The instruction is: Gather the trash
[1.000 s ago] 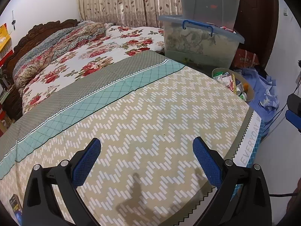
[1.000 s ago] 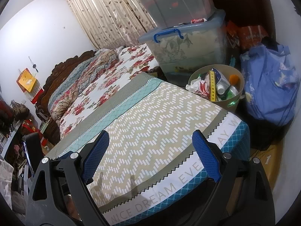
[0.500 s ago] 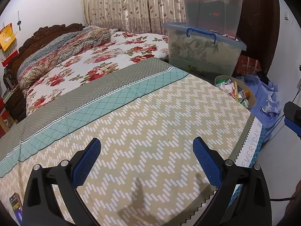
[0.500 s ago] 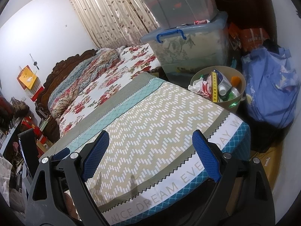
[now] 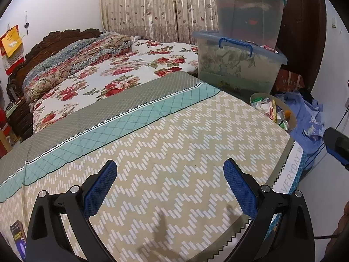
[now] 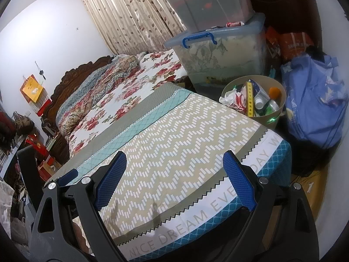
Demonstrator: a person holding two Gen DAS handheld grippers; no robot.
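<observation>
Both cameras look down over the bed (image 5: 165, 144) from its foot end. The right one sits nearer the corner, perhaps. Both see the bin (image 6: 253, 96) and boxes (image 5: 237, 65).

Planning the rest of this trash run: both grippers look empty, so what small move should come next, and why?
Probably pause and look around for leftover litter. The left gripper and right gripper have open, empty jaws, the zigzag bedspread shows no trash, and the bin beside the bed is already full.
</observation>
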